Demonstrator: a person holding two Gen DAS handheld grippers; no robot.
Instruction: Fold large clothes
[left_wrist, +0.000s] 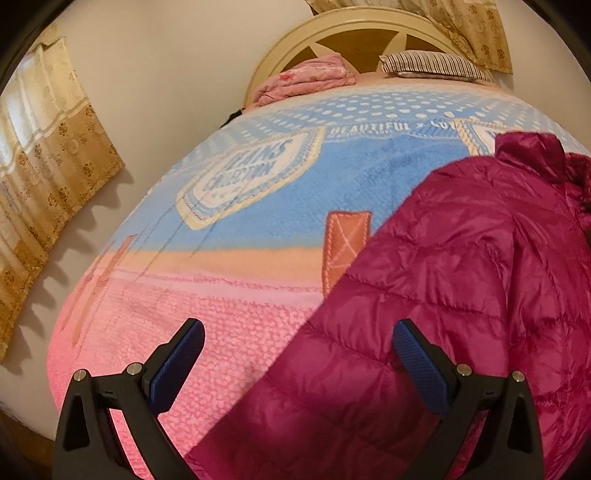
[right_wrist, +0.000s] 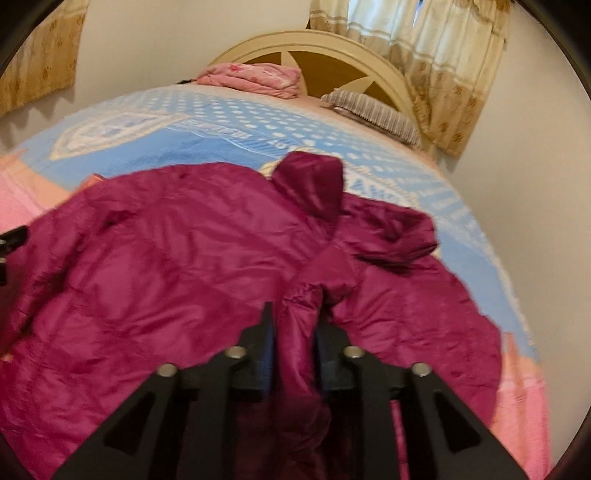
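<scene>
Right gripper (right_wrist: 293, 336), jaws narrowed and clamped on a raised fold of magenta puffer jacket (right_wrist: 177, 266). Jacket spread across pink-and-blue blanket (right_wrist: 229, 147), collar toward cream headboard (right_wrist: 295, 42). Left gripper (left_wrist: 297, 347), jaws wide, holding nothing, above jacket's near edge. Folded pink quilt (left_wrist: 306, 79) and striped pillow (left_wrist: 432, 62) at bed's head.
</scene>
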